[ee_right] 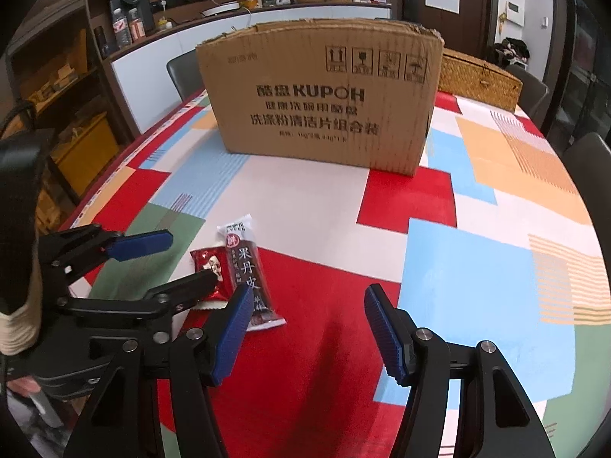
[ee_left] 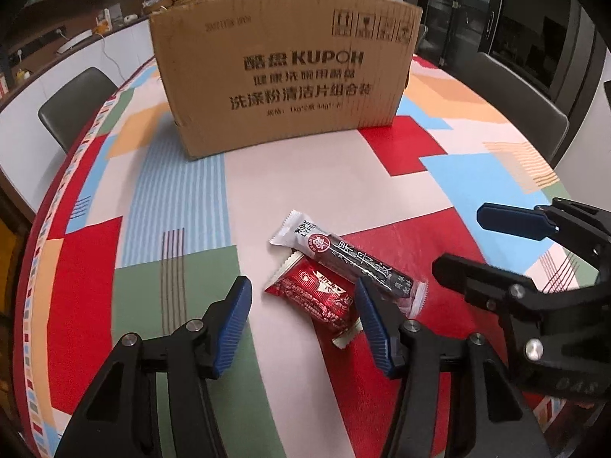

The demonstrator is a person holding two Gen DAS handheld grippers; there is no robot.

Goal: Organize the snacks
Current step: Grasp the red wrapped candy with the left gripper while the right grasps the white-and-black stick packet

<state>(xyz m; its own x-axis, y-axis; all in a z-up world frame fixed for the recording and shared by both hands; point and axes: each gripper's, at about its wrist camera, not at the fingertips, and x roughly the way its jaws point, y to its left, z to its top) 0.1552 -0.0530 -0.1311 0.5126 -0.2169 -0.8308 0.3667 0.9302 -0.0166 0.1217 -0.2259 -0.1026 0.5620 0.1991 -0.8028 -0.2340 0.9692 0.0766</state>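
Two snacks lie together on the patterned tablecloth: a long dark bar with white ends rests partly over a red packet. My left gripper is open and empty, low over the table, with the red packet between its fingers. My right gripper is open and empty, just right of the dark bar; it also shows in the left wrist view. A tall open cardboard box stands behind the snacks.
A woven basket sits behind the box at the right. Dark chairs stand around the table. A counter with bottles and appliances runs along the back wall.
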